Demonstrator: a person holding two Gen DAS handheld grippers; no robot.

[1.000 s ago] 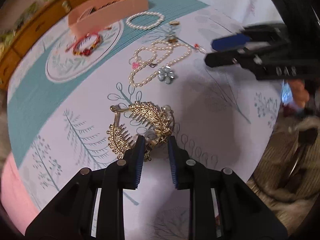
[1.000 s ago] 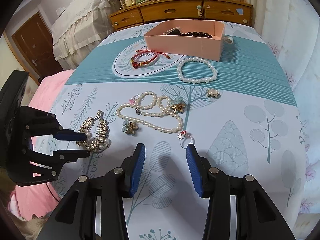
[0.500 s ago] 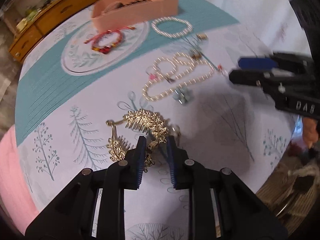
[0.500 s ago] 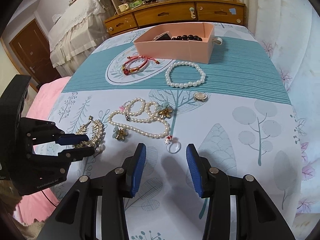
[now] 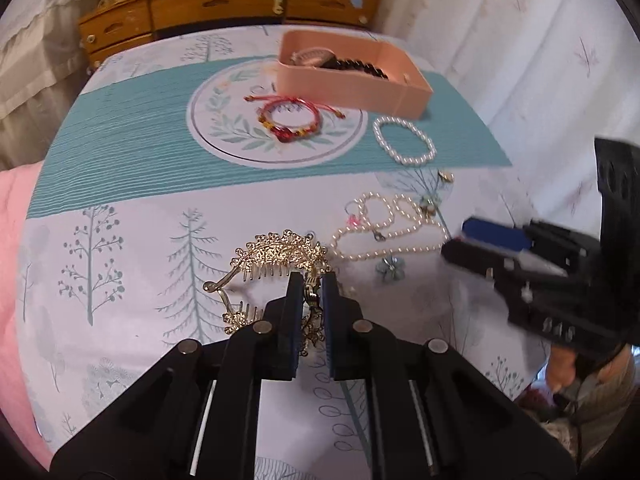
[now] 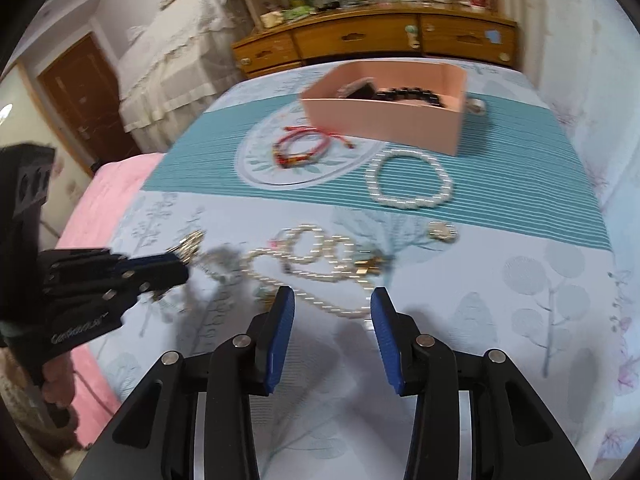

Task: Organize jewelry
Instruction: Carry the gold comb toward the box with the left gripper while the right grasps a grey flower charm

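My left gripper (image 5: pixel 310 280) is shut on a gold leaf-shaped hair clip (image 5: pixel 276 256), which sticks out ahead and left of the fingers above the bedspread. It also shows in the right wrist view (image 6: pixel 188 244), blurred, at the left gripper's tips. My right gripper (image 6: pixel 332 300) is open and empty, low over the long pearl necklace (image 6: pixel 320 264). The pink box (image 5: pixel 352 72) at the back holds dark beads. A red cord bracelet (image 5: pixel 290 120) and a pearl bracelet (image 5: pixel 404 142) lie in front of it.
A blue flower piece (image 5: pixel 390 270) lies by the necklace and a small brooch (image 6: pixel 442 232) to its right. The bedspread (image 5: pixel 120 208) ends at a pink blanket (image 5: pixel 12 240) on the left. A wooden dresser (image 6: pixel 360 40) stands behind the bed.
My left gripper has closed on the gold hair clip and lifted and turned it toward the box. My right gripper has moved forward over the pearl necklace, still open.
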